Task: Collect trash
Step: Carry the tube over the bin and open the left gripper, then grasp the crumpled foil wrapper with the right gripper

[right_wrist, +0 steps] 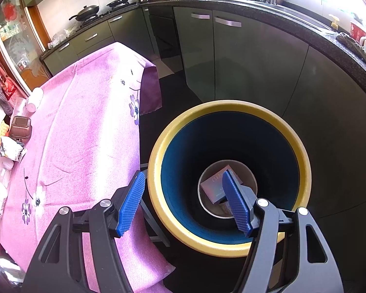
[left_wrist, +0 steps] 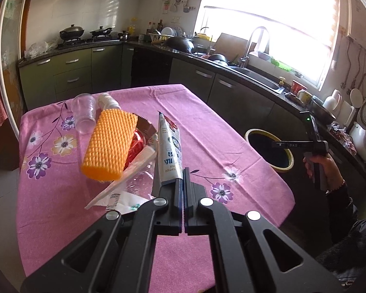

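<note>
My left gripper [left_wrist: 183, 171] is shut on a flattened white and blue tube [left_wrist: 170, 146], held above the pink table. Beside it lies a trash pile: an orange foam net sleeve [left_wrist: 109, 144], a clear plastic cup [left_wrist: 83, 112], a small white bottle [left_wrist: 108, 100], red wrapper and white paper [left_wrist: 124, 188]. My right gripper [right_wrist: 183, 185] is open and empty, hovering over the yellow-rimmed bin [right_wrist: 231, 107], which holds a grey box [right_wrist: 214, 185] at its bottom. The bin [left_wrist: 256, 131] and right gripper [left_wrist: 312, 144] also show in the left wrist view.
The table with the pink floral cloth [left_wrist: 207, 127] stands left of the bin. A brown tray [right_wrist: 20, 127] and wrappers [right_wrist: 11, 150] lie at its far edge. Dark kitchen cabinets [right_wrist: 244, 61] and a counter with a sink [left_wrist: 256, 73] curve behind the bin.
</note>
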{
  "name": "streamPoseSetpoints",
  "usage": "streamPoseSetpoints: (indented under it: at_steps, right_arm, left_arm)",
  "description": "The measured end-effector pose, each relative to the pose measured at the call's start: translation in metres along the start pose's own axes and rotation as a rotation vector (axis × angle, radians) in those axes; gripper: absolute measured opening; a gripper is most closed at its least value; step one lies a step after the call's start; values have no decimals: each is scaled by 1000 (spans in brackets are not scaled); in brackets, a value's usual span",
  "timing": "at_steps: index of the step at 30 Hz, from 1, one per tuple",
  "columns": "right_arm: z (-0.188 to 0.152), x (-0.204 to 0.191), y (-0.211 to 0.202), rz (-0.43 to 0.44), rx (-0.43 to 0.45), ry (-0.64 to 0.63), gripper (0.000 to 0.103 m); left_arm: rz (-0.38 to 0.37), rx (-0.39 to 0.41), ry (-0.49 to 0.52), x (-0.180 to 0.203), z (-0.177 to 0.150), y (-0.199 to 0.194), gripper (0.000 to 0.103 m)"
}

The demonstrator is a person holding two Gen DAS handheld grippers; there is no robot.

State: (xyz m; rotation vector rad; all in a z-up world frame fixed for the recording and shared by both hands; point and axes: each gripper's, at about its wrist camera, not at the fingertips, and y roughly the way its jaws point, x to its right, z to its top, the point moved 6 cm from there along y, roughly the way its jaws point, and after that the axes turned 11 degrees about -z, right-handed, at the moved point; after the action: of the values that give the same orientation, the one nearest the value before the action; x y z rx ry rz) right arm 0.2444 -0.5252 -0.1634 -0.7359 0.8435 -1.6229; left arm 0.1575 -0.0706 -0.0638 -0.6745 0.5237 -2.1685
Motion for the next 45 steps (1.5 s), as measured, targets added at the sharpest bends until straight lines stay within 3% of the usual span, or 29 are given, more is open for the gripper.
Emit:
streamPoseSetpoints:
  at_steps: [9,14,17,22,29,30,31,33,35,38,43,45]
  right_arm:
    - [-5,30,-27,-30,58,43,66]
    - [-17,61,-48,-63,83,88,66]
    - [-27,85,-59,-86,96,121,66]
    - [-42,120,-71,-107,104,173,66]
    - [-61,151,-71,-110,90,223,66]
    - [-63,154,-72,-112,89,226,66]
    - [-64,157,-72,-113,90,230,66]
    - [-68,163,-75,-115,90,240,66]
    - [-71,166,-77,-119,87,247,66]
    - [-72,161,-77,-110,85,239,66]
    - [-67,119,-71,-44,74,169,70]
    - [-63,94,-67,-12,66,118,70]
  left_arm:
    - [-227,-56,165,89,29,55,0]
    - [-405,-179,225,153,37,125,0]
    - [-463,-261,260,188,39,172,0]
    - [-499,-375,304,239,41,256,0]
    - [-414,-453,281,263,35,367,2]
    - [-406,-456,276,264,34,376,12]
    - [-397,-450,261,264,36,382,32]
    - [-403,-424,212,261,40,379,45]
    - [-423,-389,200,260,44,361,46]
    - [-425,-297,217,256,51,314,56]
    - [-411,-154,244,240,48,228,82]
    - [-377,-123,256,225,41,196,84]
